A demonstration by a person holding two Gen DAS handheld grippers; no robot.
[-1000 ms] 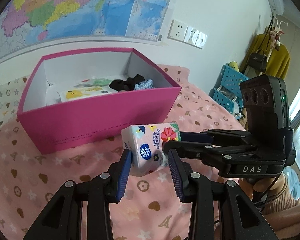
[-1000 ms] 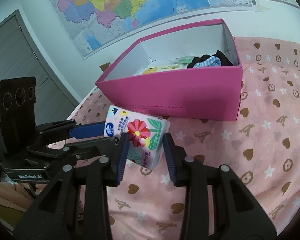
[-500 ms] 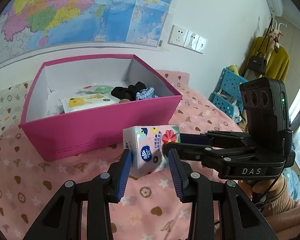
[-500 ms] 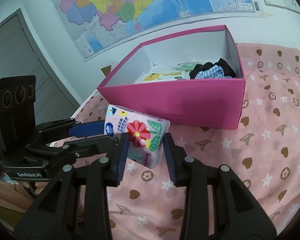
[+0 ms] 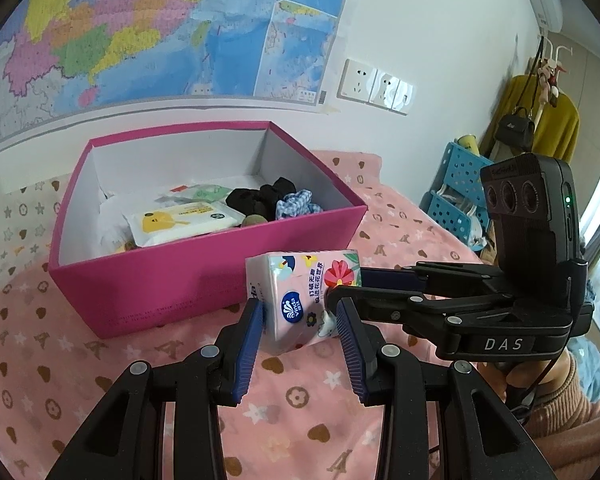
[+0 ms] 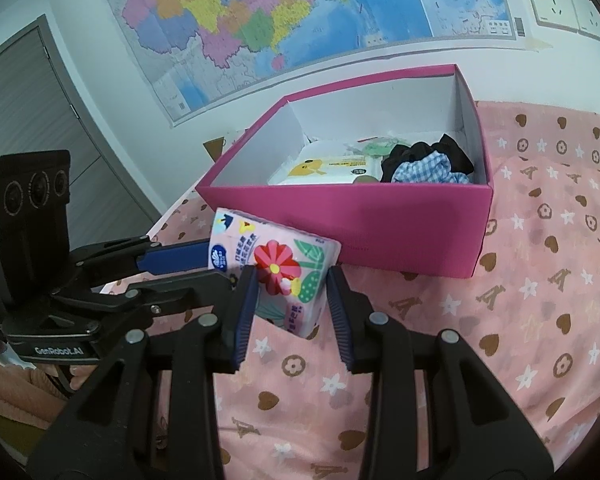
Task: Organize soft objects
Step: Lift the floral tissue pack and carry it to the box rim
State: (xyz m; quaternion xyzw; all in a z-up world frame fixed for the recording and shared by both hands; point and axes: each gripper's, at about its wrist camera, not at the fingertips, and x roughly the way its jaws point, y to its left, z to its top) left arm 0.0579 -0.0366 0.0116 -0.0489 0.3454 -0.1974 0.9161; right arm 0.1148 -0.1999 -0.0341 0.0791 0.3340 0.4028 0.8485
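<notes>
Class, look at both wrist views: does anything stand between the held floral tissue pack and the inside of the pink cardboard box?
Only the near wall of the pink cardboard box stands between them. The floral tissue pack, gripped by the left gripper and right gripper, sits below its rim and must clear it. The box has no lid.

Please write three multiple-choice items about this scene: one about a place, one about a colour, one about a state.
1. Where is the tissue pack?
A. inside the box
B. in front of the box, between both grippers
C. on the floor

2. What colour is the outside of the box?
A. pink
B. green
C. grey

3. What is the state of the box?
A. closed with a lid
B. open and empty
C. open, holding items

Answers: 1 B, the left gripper and right gripper hold it outside the front wall; 2 A, the walls are pink; 3 C, a wipes pack and dark cloth lie inside.
</notes>
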